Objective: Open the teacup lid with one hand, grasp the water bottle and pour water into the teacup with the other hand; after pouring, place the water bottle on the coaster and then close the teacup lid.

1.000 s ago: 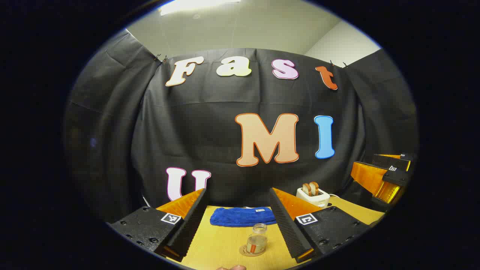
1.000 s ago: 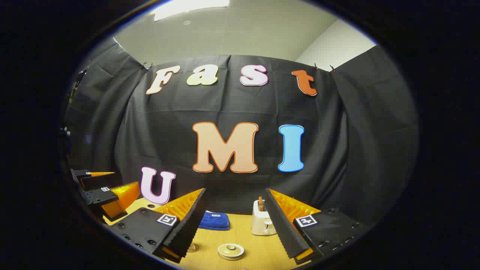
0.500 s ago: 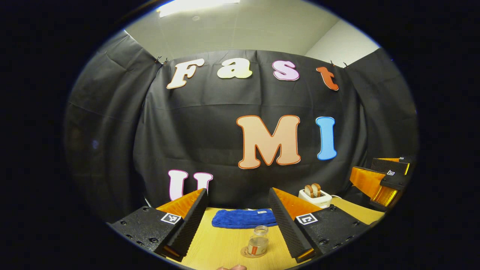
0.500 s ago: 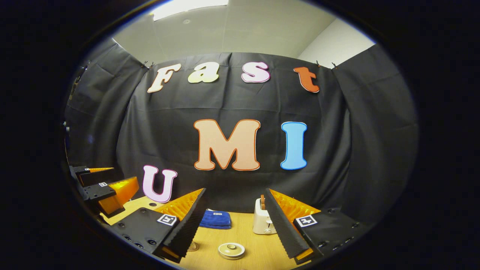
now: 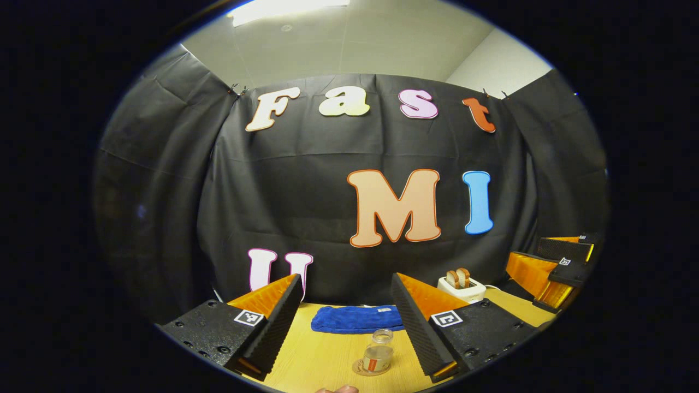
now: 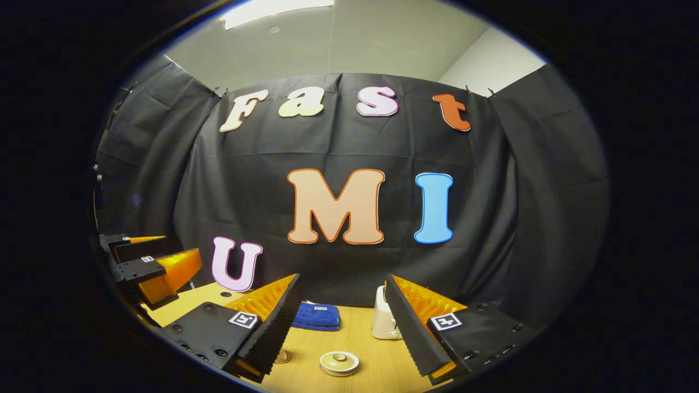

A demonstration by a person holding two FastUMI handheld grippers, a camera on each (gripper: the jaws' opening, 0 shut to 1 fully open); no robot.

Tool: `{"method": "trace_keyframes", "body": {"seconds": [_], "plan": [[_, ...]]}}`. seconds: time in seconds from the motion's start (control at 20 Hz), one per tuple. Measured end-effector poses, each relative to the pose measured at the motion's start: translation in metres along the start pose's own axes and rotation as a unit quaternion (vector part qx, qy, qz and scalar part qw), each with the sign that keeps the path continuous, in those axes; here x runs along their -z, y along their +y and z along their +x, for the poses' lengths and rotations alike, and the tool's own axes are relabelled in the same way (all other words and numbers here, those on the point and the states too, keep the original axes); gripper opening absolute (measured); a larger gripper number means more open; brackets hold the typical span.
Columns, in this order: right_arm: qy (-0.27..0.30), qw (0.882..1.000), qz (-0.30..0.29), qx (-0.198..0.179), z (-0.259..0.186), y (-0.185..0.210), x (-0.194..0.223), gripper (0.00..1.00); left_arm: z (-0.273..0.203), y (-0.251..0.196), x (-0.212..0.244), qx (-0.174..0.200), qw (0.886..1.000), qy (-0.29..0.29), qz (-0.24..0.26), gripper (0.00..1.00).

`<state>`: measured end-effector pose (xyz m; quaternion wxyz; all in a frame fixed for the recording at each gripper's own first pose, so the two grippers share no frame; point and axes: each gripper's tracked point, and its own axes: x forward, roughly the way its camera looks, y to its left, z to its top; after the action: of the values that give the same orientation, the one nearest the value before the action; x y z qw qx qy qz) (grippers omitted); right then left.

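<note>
At the bottom of the left gripper view my left gripper (image 5: 345, 322) is held level above the wooden surface (image 5: 311, 360), its fingers spread wide with nothing between them. Low in the frame, between the fingers, the water bottle (image 5: 377, 355) stands upright on the round coaster (image 5: 365, 369). Behind it a blue cloth (image 5: 355, 319) lies flat, and a white toaster (image 5: 461, 284) sits farther right near the black wall. My right gripper (image 5: 557, 262) shows at the right edge of this view.

In the right gripper view my right gripper (image 6: 341, 322) is also level and spread wide, empty. The teacup lid (image 6: 339, 362) sits closed on the teacup at the bottom centre, between the fingers. The blue cloth (image 6: 317, 316) and toaster (image 6: 382, 322) lie beyond, and my left gripper (image 6: 147, 262) shows at the left edge.

Against a second ago, both views have tipped slightly: the bottle sits a little lower in the left view, and in the right view the toaster has slipped partly behind the right-hand finger. Both grippers stay open.
</note>
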<state>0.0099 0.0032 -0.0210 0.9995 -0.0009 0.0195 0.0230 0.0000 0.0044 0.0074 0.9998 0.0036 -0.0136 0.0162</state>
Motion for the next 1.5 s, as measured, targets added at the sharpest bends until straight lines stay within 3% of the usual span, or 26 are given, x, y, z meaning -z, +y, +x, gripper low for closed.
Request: {"method": "trace_keyframes", "body": {"seconds": [0.5,0.55,0.7,1.1,1.2,1.5], "plan": [[0.055,0.998,0.000,-0.020,0.029,0.000,0.074,0.92,-0.009,0.025,-0.001,-0.031,0.999,-0.004,0.012,0.95],[0.066,0.998,0.000,-0.022,0.034,0.000,0.085,0.98,-0.011,0.027,0.000,-0.033,0.999,-0.003,0.013,0.95],[0.104,0.994,0.001,-0.022,0.043,-0.001,0.123,1.00,-0.014,0.034,0.001,-0.041,0.999,0.000,0.019,0.95],[0.181,0.983,0.001,-0.030,0.064,0.000,0.198,0.95,-0.020,0.053,0.001,-0.068,0.997,0.002,0.040,0.95],[0.203,0.979,-0.004,-0.038,0.066,0.003,0.220,1.00,-0.021,0.056,0.002,-0.074,0.996,0.006,0.040,0.95],[0.261,0.964,0.001,-0.047,0.068,0.010,0.269,0.98,-0.022,0.063,0.007,-0.087,0.995,0.014,0.045,0.94]]}}
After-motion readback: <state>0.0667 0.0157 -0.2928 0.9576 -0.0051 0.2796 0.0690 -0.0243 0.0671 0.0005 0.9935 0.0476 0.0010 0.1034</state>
